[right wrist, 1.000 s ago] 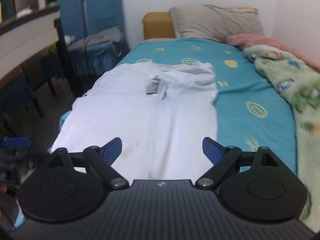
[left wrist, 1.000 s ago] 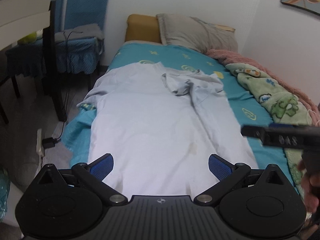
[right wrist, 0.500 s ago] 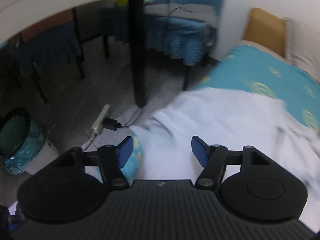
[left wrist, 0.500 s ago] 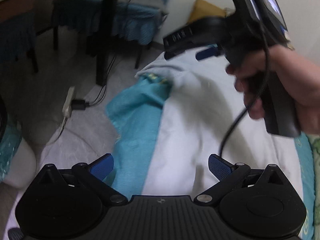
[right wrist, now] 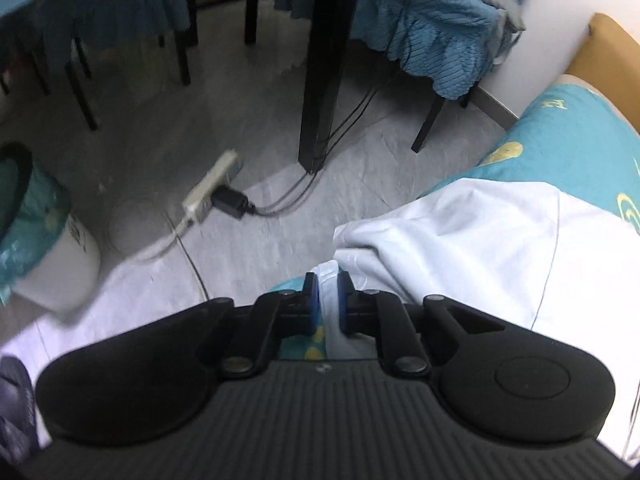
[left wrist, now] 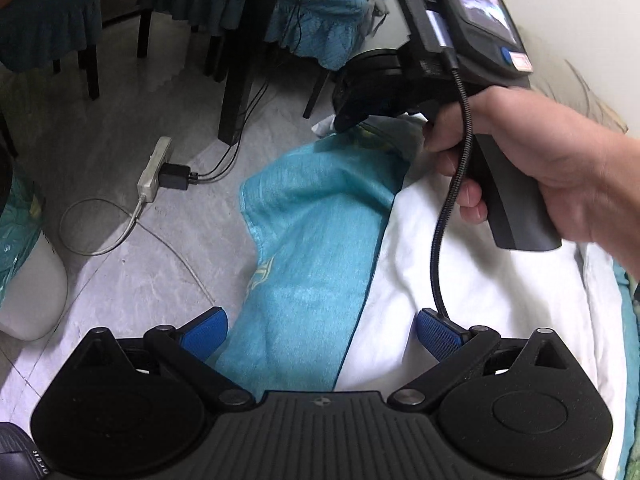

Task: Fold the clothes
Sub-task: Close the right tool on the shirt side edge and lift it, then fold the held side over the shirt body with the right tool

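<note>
A white garment (left wrist: 480,280) lies spread on the teal bedsheet (left wrist: 312,240), reaching the bed's left edge. My left gripper (left wrist: 320,328) hovers open over that edge, one pad above the sheet and one above the garment, holding nothing. In the left wrist view a hand (left wrist: 540,168) holds my right gripper (left wrist: 340,120) farther along the edge, its tips on a bit of white cloth. The right wrist view shows my right gripper (right wrist: 328,296) shut on a fold of the white garment (right wrist: 480,240), which hangs over the side of the bedsheet (right wrist: 568,132).
The grey floor beside the bed carries a power strip (right wrist: 210,192) with a black plug and cables. A black table leg (right wrist: 324,60) and chairs with blue covers (right wrist: 432,40) stand close by. A white bin (right wrist: 52,256) with a teal bag sits at left.
Both grippers swung from facing down the bed to its left edge and the floor. The right gripper went from open to shut on the garment's edge. The left stayed open.
</note>
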